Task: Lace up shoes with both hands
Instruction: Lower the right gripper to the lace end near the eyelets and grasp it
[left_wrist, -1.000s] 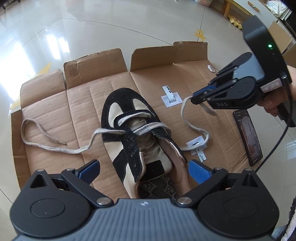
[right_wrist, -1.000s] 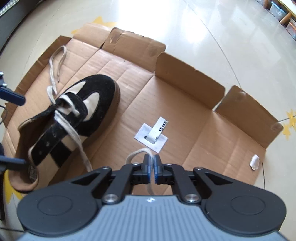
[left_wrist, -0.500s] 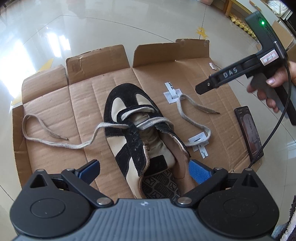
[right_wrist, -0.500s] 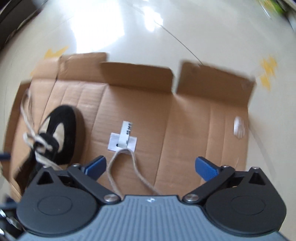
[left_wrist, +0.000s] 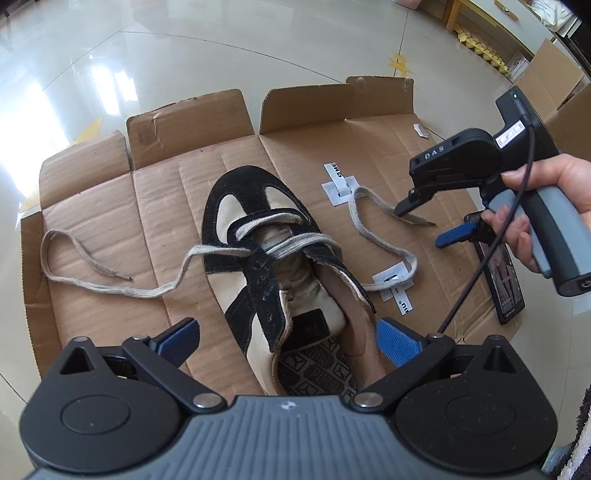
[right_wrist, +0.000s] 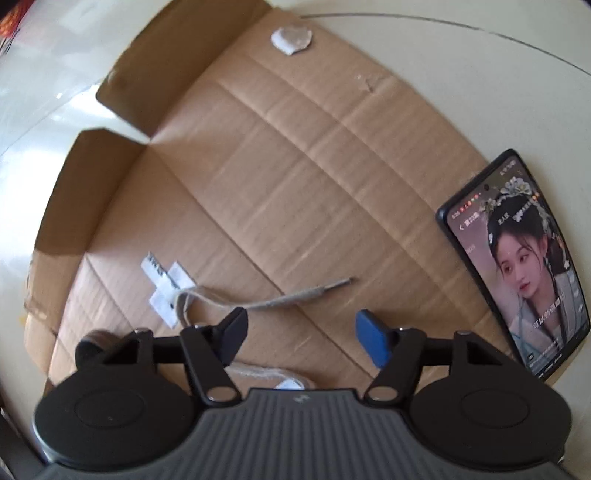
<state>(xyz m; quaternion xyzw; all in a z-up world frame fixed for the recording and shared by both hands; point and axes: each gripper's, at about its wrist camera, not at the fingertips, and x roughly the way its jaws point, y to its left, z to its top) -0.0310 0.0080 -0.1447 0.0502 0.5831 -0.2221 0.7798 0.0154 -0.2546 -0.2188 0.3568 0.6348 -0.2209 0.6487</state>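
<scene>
i see right gripper (right_wrist: 301, 334) closing, empty, over lace tip (right_wrist: 325, 288) at shoe's (left_wrist: 273, 266) three o'clock, lining up regrasp; left gripper (left_wrist: 288, 338) wide open, empty, straddling heel.

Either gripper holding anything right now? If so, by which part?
Nothing held. Left gripper is open around the shoe's heel, pads clear. Right gripper is closing above the lace tip, nothing between its fingers.
</scene>
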